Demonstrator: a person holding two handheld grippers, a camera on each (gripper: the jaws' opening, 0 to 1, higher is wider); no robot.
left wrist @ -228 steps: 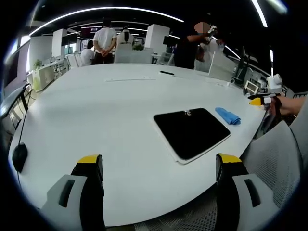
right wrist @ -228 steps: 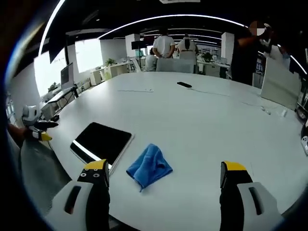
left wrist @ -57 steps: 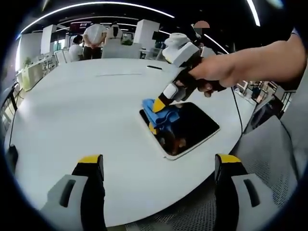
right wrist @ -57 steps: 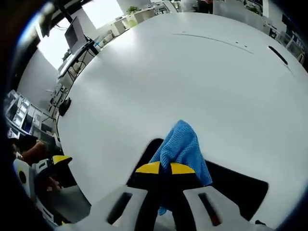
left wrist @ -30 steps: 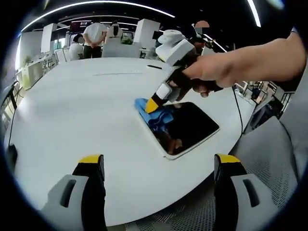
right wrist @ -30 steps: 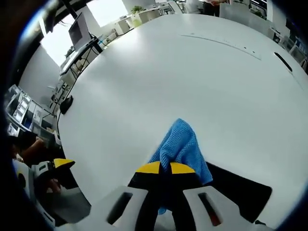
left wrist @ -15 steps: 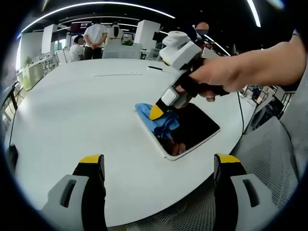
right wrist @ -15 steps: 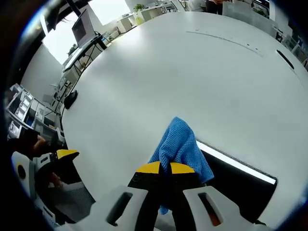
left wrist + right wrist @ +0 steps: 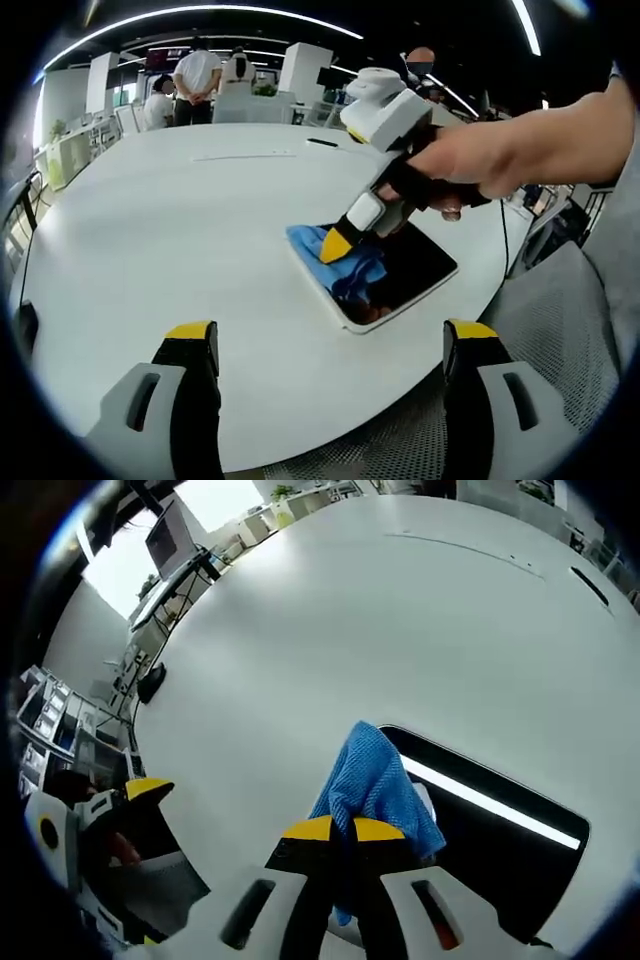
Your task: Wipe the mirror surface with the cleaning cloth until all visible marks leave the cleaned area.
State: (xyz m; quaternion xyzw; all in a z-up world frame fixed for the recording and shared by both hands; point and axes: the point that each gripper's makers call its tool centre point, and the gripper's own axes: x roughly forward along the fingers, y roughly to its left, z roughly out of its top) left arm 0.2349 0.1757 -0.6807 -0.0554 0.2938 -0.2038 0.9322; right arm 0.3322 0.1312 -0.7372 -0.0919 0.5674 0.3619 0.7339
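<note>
White table bare around mirror; chair crowds near edge.

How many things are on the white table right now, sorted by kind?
Mirror: 1
Blue cleaning cloth: 1, held in the right gripper
Flat black item at the far edge of the table: 1, too small to identify
Total: 3

1 mirror, 1 blue cloth, 1 white table, 2 grippers: left, right. 2 people stand far off.
</note>
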